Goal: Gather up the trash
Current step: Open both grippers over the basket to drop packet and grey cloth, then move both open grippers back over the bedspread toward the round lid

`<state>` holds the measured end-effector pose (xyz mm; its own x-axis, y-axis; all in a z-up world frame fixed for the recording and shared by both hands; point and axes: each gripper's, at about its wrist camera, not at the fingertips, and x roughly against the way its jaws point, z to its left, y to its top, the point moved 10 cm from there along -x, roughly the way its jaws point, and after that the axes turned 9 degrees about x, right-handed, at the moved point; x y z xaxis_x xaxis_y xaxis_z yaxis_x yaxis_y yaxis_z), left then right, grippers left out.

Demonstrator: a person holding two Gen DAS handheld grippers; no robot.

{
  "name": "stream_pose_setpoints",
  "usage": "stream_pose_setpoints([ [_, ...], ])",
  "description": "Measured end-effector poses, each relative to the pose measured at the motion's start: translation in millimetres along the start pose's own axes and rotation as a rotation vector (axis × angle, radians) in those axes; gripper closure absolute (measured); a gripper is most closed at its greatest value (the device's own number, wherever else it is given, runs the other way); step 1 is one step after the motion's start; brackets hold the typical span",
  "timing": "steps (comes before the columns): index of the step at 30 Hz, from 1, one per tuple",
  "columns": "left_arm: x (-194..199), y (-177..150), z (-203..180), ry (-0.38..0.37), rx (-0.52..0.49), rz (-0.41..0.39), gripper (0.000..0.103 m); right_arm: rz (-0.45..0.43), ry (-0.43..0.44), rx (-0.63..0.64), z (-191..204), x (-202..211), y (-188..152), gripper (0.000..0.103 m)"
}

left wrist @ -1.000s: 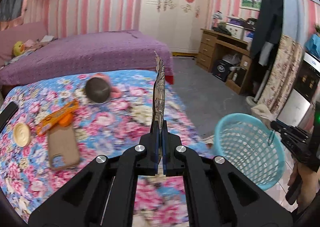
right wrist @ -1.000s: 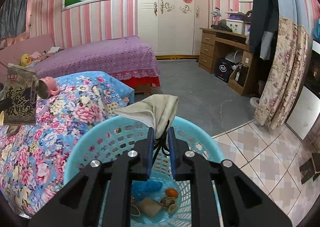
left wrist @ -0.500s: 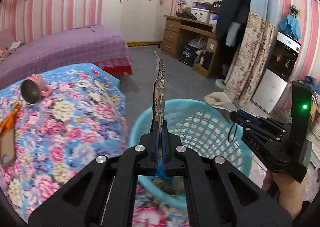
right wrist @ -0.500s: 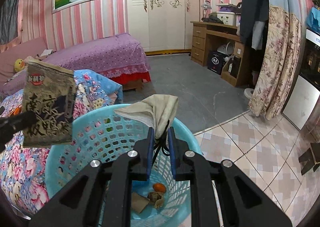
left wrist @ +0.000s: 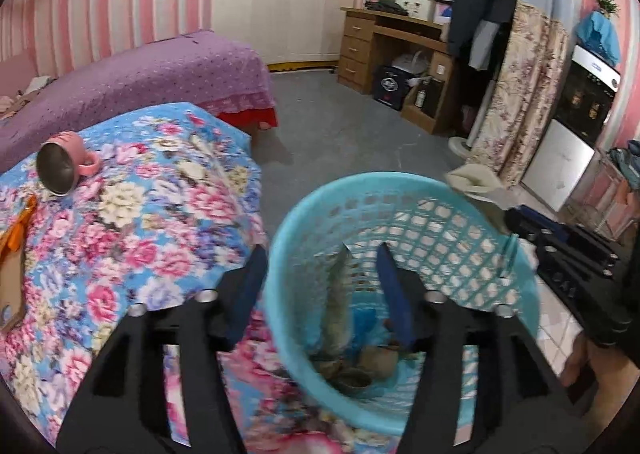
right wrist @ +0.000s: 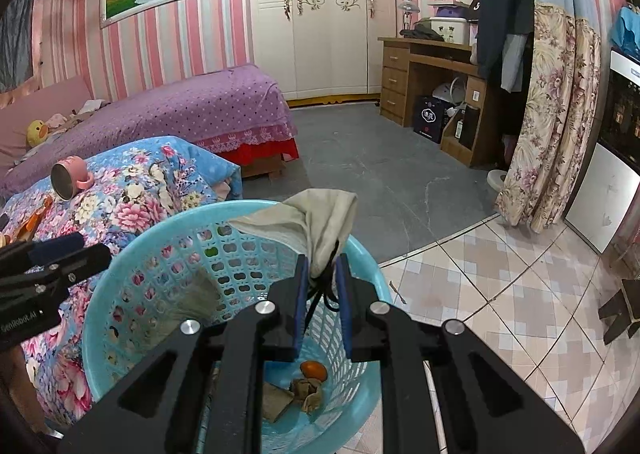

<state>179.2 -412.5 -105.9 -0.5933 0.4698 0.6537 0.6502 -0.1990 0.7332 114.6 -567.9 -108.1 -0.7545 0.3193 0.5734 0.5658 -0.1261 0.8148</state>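
The snack wrapper point(left wrist: 338, 306) is seen edge-on inside the turquoise basket point(left wrist: 404, 189), between the two fingers of the left tongs point(left wrist: 320, 286) and clear of both; in the right wrist view it appears only as a blurred grey-green shape point(right wrist: 188, 302) against the basket's left inner wall. The left tongs are spread wide, one finger lying outside the basket's left wall and the other inside it. A pale cloth bag point(right wrist: 316, 221) is gripped by the right tongs point(right wrist: 322, 286), which are drawn narrow on its gathered end and black cord, above the basket's far rim. At the bottom of the basket an orange object point(right wrist: 314, 369) and crumpled brown scraps point(right wrist: 306, 392) are visible. To the left of the basket lies a floral-covered bed point(left wrist: 152, 213), on which a pink mug point(left wrist: 64, 163) is tipped on its side. Farther off, a purple bed point(right wrist: 192, 105) and a wooden desk point(right wrist: 424, 65) are shown.
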Motion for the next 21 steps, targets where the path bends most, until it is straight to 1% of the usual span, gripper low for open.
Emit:
stream_pose_setpoints([
  [1,0,2,9,0.025,0.005,-0.01,0.032,0.0,0.003,-0.001,0,0,0,0.088],
  [2,2,5,16,0.038,0.008,-0.017,0.03,0.0,0.006,-0.003,1,0,-1,0.088],
  [4,5,9,29,0.059,0.012,-0.03,0.022,0.006,0.008,-0.005,4,-3,-4,0.088],
  [6,9,14,47,0.101,0.021,-0.053,0.016,0.003,0.008,-0.006,8,-4,-4,0.088],
  [12,24,22,86,0.142,0.06,-0.079,0.012,-0.017,-0.011,-0.016,11,-3,0,0.084],
  [13,27,23,94,0.152,0.067,-0.085,0.012,-0.02,-0.012,-0.018,12,-3,0,0.077],
  [14,29,23,99,0.158,0.072,-0.087,0.012,-0.023,-0.012,-0.02,13,-3,0,0.062],
  [15,31,24,104,0.164,0.078,-0.089,0.011,-0.026,-0.017,-0.021,14,-3,0,0.053],
  [16,34,25,111,0.17,0.087,-0.092,0.011,-0.034,-0.029,-0.02,14,-1,1,0.038],
  [17,36,25,115,0.173,0.094,-0.094,0.011,-0.041,-0.04,-0.019,15,1,2,0.03],
  [19,41,25,123,0.177,0.104,-0.098,0.011,-0.05,-0.063,-0.018,15,4,6,0.025],
  [20,44,25,128,0.185,0.106,-0.101,0.011,-0.05,-0.071,-0.018,15,6,8,0.018],
  [21,47,25,132,0.192,0.105,-0.105,0.011,-0.048,-0.082,-0.018,16,7,10,0.014],
])
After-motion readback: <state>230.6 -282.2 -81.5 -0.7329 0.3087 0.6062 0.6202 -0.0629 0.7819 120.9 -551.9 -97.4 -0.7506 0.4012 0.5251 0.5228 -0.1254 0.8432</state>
